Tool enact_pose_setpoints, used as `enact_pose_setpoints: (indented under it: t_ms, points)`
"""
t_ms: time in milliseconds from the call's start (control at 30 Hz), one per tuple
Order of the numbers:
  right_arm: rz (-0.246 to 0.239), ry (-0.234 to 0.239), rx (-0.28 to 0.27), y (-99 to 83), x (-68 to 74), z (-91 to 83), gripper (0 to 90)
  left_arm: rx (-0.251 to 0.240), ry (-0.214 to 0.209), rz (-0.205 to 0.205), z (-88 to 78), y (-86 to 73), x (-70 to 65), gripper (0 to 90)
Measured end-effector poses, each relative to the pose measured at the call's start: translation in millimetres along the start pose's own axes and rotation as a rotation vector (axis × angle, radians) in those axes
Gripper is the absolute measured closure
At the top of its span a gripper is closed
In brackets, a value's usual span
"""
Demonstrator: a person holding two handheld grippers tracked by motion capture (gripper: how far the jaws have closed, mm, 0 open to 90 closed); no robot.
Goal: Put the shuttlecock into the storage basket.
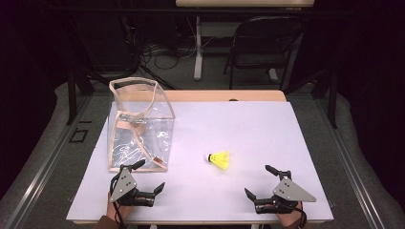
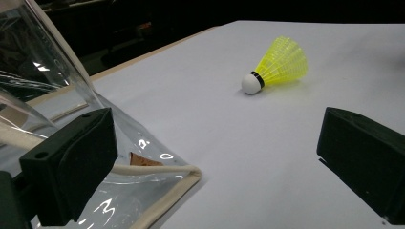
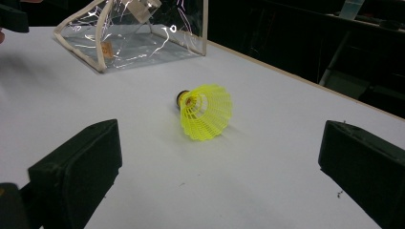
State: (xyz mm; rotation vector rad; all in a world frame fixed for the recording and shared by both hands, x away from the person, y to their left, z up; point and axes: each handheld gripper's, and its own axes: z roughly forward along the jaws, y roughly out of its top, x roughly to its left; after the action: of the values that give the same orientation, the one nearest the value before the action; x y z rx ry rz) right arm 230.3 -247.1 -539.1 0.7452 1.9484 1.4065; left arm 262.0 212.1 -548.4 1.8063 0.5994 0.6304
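Both tongs wait with jaws spread wide and nothing between them at the near edge of the white table (image 1: 267, 129). The left gripper (image 1: 149, 180) sits just beside the front corner of a clear plastic tote bag (image 1: 138, 126) with beige trim, while the right gripper (image 1: 260, 182) rests near the table's right front corner. Between them, a little farther in, a yellow shuttlecock (image 1: 220, 159) lies on its side on the bare tabletop, white cork tip toward the bag and apart from both tools. The bag stands upright with its mouth open, and nothing but its own straps can be made out inside. The work, by all appearances putting the shuttlecock into the bag, looks to be at its start: the pick-up, the carry and the drop all remain. Open surface surrounds the shuttlecock on every side, leaving either gripper a free approach. The bag's soft rim and the near table edge are the main limits.
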Motion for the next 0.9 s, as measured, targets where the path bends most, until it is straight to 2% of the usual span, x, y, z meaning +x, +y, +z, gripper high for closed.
enact_pose_setpoints:
  t_ms: [467,667,900]
  points:
    - [-0.004,-0.003,0.002,0.2,1.7,-1.6,0.5,0.004,-0.055,0.017,19.7,5.8,0.0,0.0]
    - [-0.003,-0.001,0.010,-0.1,1.8,-0.5,0.5,0.030,-0.096,0.023,30.2,9.0,-1.1,0.0]
    - [-0.005,-0.001,0.009,-0.2,2.1,-1.1,0.6,0.045,-0.121,0.038,38.7,12.3,-2.9,0.0]
